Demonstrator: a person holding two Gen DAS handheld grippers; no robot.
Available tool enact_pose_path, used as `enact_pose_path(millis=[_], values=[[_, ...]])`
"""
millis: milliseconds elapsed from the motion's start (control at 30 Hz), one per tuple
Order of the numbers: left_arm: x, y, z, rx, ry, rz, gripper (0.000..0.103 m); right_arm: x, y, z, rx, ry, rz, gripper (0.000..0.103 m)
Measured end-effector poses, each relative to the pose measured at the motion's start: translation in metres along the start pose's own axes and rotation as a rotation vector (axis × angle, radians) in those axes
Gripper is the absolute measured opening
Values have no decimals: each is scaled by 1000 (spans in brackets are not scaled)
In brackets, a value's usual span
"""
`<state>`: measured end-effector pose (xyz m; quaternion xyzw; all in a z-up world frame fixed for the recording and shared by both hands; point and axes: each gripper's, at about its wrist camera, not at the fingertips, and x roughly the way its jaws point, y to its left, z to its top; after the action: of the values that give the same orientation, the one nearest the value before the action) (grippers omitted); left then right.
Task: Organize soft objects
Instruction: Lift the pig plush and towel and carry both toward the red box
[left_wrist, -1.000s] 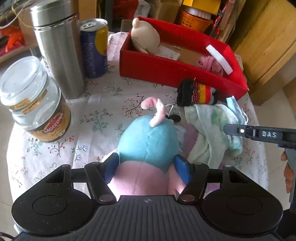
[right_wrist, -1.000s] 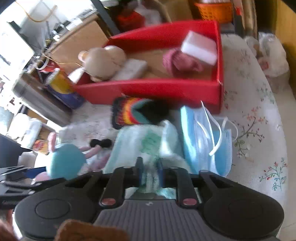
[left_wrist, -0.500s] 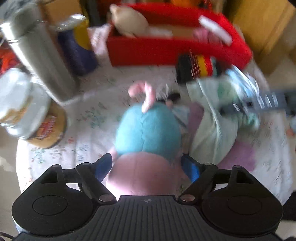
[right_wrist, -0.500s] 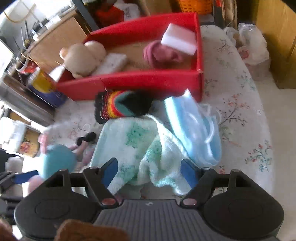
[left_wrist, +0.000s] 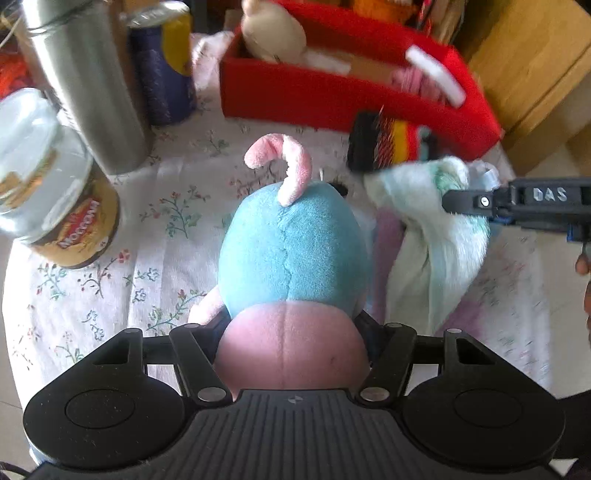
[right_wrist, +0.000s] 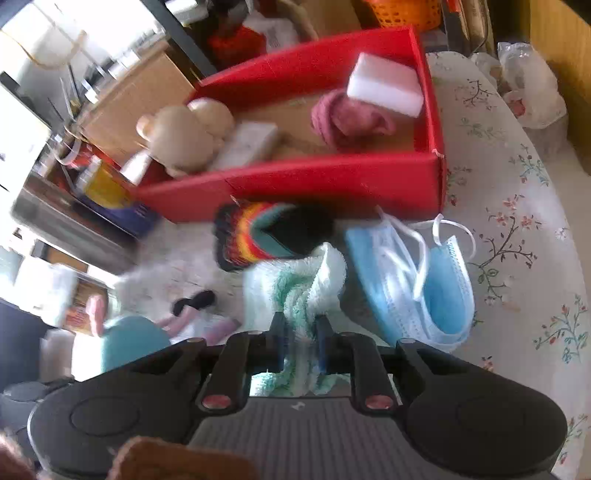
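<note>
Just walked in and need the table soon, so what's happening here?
A person is sorting soft things with handheld tongs. The left tongs are closing around a blue and pink plush toy lying on the floral tablecloth. The right tongs are shut on a pale green towel. The red box already holds a beige plush and a white sponge; face masks lie outside it.

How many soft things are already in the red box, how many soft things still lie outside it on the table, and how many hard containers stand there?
In the red box: 4 (beige toy, white pack, pink knit, white sponge)
Outside: 4 (blue-pink toy, green towel, striped knit, blue masks)
Hard containers: 3 (steel flask, can, jar)
Total: 11
</note>
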<state>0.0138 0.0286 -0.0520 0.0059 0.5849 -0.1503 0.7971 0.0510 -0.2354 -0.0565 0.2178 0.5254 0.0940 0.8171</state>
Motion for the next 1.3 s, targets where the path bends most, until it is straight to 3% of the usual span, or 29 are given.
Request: enact_pose_path(millis=[233, 467, 833, 1300], values=[[-29, 14, 4, -110, -78, -90, 64, -51, 10, 1, 1, -92, 116, 0], [-51, 7, 11, -117, -145, -139, 64, -88, 17, 7, 15, -178, 202, 0], [-63, -15, 44, -113, -248, -161, 64, -118, 32, 15, -67, -302, 185, 0], [-72, -45, 73, -87, -351, -89, 65, -143, 41, 29, -116, -443, 153, 0]])
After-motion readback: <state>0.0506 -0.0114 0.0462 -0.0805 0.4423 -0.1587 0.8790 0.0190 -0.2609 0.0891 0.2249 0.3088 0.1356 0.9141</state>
